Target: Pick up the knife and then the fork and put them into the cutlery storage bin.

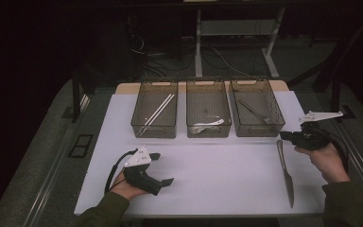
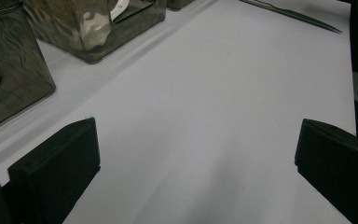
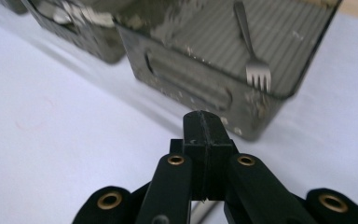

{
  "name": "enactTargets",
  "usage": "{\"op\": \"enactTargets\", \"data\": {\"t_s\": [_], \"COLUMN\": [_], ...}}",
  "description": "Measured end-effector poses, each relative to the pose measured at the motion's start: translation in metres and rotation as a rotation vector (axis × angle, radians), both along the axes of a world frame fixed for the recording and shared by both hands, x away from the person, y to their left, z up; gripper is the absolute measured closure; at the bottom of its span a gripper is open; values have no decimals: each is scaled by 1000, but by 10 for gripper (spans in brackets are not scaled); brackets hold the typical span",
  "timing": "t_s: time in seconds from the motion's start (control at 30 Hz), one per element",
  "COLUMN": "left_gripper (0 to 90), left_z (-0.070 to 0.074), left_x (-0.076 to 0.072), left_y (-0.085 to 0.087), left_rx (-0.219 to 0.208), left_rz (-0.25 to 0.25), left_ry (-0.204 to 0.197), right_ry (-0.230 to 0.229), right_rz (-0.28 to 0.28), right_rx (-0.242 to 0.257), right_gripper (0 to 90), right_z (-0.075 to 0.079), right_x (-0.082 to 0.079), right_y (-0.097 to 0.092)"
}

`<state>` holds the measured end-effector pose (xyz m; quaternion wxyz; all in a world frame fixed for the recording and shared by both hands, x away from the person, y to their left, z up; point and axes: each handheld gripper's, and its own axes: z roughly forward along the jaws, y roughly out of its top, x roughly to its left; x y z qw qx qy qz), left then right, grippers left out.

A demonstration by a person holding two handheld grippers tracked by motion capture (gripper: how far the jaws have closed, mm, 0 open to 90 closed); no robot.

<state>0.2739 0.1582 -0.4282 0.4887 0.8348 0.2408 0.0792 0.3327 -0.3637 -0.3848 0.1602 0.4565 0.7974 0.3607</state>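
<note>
A long table knife (image 1: pixel 286 172) lies flat at the right of the white table top (image 1: pixel 208 170), handle end toward the bins. My right gripper (image 1: pixel 283 136) hovers right at that handle end, its pads (image 3: pixel 196 140) pressed together. A sliver of pale metal shows just under them, and I cannot tell whether it is pinched. At the front left my left gripper (image 1: pixel 163 169) rests low over bare table, jaws wide apart and empty, with its black pads (image 2: pixel 58 168) at both sides of its own view. The knife tip (image 2: pixel 307 21) lies far ahead of them.
Three smoky clear bins stand in a row at the back: the left bin (image 1: pixel 154 109) holds chopsticks, the middle bin (image 1: pixel 208 111) a white spoon, the right bin (image 1: pixel 256 109) a fork (image 3: pixel 256 70). The right bin's near wall (image 3: pixel 191 84) stands close ahead of the right jaws.
</note>
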Motion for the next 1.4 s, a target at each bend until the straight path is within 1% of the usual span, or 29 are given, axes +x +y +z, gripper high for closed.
{"op": "enactTargets", "data": {"t_s": [0.07,0.1,0.17,0.3,0.37,0.57,0.73,0.87,1.2,1.4], "left_gripper": [0,0,0,0,0,0,0,0,0,0], "left_z": [0,0,1,0,0,0,-1,-1,-1,-1], "left_x": [0,0,-1,-1,0,0,0,0,0,0], "left_y": [0,0,0,0,0,-1,-1,-1,-1,-1], "left_rx": [-2,-1,3,6,5,6,6,10,13,13], "left_rz": [0,1,-1,-4,-3,-7,-8,-11,-12,-12], "left_ry": [-1,-1,-1,-3,-2,-2,0,1,1,2], "right_ry": [20,21,40,74,90,111,117,136,135,141], "right_rz": [2,-4,-17,-36,-45,-76,-102,-114,-92,-71], "right_rx": [-7,-13,-19,-53,-59,-89,-89,-90,-87,-90], "right_gripper": [894,894,894,895,895,895,895,896,896,896], "right_z": [-7,-11,-19,-32,-37,-48,-53,-58,-58,-57], "right_x": [-1,-2,-1,3,5,13,21,25,27,27], "right_y": [-3,-5,-9,-15,-17,-21,-24,-25,-18,-9]}}
